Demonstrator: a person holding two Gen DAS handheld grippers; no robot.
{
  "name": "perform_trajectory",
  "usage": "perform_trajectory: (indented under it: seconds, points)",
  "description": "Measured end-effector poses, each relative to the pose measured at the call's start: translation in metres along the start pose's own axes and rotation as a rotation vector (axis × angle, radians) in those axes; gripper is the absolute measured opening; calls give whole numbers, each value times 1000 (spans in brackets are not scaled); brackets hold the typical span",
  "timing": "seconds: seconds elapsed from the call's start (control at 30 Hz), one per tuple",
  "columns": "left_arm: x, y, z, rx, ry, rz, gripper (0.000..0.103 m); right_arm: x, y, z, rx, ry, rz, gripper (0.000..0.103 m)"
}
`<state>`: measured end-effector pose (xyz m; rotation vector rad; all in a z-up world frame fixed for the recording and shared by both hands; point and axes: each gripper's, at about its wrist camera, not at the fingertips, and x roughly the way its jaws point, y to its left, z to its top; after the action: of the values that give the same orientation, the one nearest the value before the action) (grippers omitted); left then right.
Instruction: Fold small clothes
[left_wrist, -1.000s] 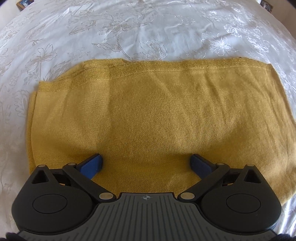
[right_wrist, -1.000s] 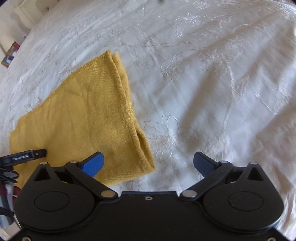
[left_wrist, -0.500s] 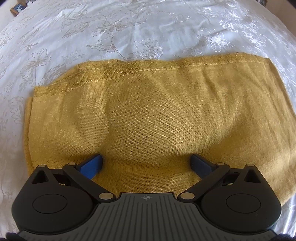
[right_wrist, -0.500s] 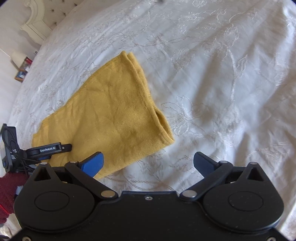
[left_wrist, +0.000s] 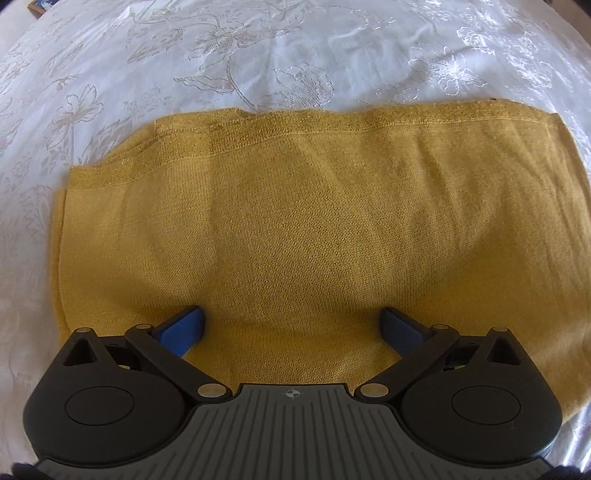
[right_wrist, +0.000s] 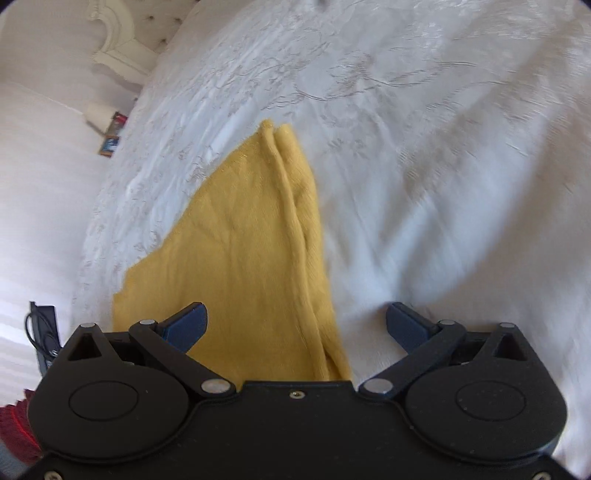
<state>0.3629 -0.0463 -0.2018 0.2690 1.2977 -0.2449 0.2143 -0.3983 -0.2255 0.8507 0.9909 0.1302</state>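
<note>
Left gripper: my left gripper (left_wrist: 291, 325) hangs low over the garment, blue pads spread wide, gripping nothing.
Garment: the mustard-yellow knitted garment (left_wrist: 295, 229) lies flat and already doubled on the white embroidered bedspread (left_wrist: 258, 55); its ribbed hem runs along the far edge, and its short left end sits just left of my left pad.
Right gripper: my right gripper (right_wrist: 295, 321) is equally wide open and empty, looking along the garment's (right_wrist: 251, 258) right end, where stacked edges show. That end lies between my pads, nearer the left one.
Step, as I judge it: take both ends and fold across.
Doing it well: I would catch every layer at each corner, lift both ends level, and lay edge on edge without dragging the knit.
Clutter: a small framed picture (right_wrist: 109, 146) lies off the bed, far left.
</note>
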Motion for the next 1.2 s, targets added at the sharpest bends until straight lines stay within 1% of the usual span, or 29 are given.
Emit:
perform_trajectory:
  seconds: [0.2,0.33,0.47,0.57,0.6,0.67,0.73,0.8,0.9,0.93,0.97,1.0,1.1,1.2]
  points:
    - [3,-1,1,-6,6,6,103,26,-7,27,-7,67,195,103]
    - [3,0,2,-6,7,9,103,44,-2,33,3,90,247,103]
    - [1,1,1,-6,3,8,103,50,7,33,4,65,219,103]
    - [-5,1,1,-4,9,11,103,53,15,31,-56,57,195,103]
    - [-11,0,2,-11,1,14,101,53,14,31,-58,55,199,103]
    - [-24,-4,8,-38,-55,-9,93,52,8,33,-29,54,223,103]
    - [-30,-10,21,-52,-85,-30,93,52,2,36,-1,60,250,103]
    - [-26,-19,39,-52,-91,-21,94,51,-2,37,7,67,261,103]
    - [-12,-28,60,-59,-95,26,94,49,-2,37,-2,72,253,103]
    - [-5,-30,66,-59,-83,48,95,49,-2,37,-5,72,249,103]
    - [3,-34,69,-57,-60,62,97,47,-2,37,-10,73,246,103]
    - [11,-35,72,-51,-39,68,102,48,-1,37,-14,73,244,103]
    - [17,-36,76,-40,-40,72,103,50,0,38,-14,75,246,103]
    - [6,-31,70,-45,-64,49,102,49,-2,39,-17,87,259,102]
